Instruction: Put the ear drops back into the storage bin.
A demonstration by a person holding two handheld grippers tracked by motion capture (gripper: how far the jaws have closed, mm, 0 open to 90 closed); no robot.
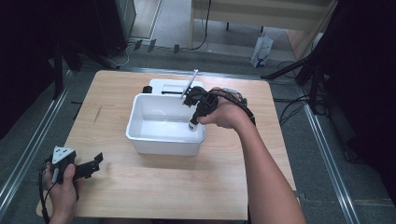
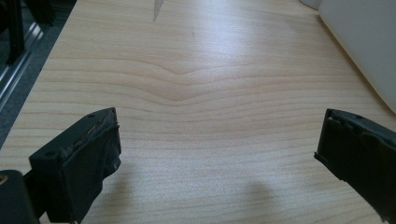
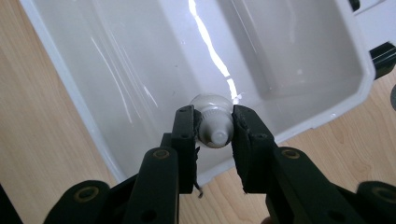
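Right gripper (image 3: 214, 133) is clamped on a small white bulb-shaped item (image 3: 212, 119), prob. a light bulb or a small round-headed bottle; can't tell which from the right gripper view. Jaws pinch its narrow ribbed neck, rounded head pointing down into the white plastic tub (image 1: 140, 135). Item hangs above the tub's inside, near the near-right rim, not touching the bottom as far as I can see.

Handling, my guess: light, rigid, smooth and slippery on the round part; if glass, fragile. The neck is the right place to grip, w/ modest squeeze.

Left gripper (image 1: 95, 163) rests low over the wooden table (image 1: 187, 186) at front-left, jaws wide apart, holding nothing, well apart from the tub.
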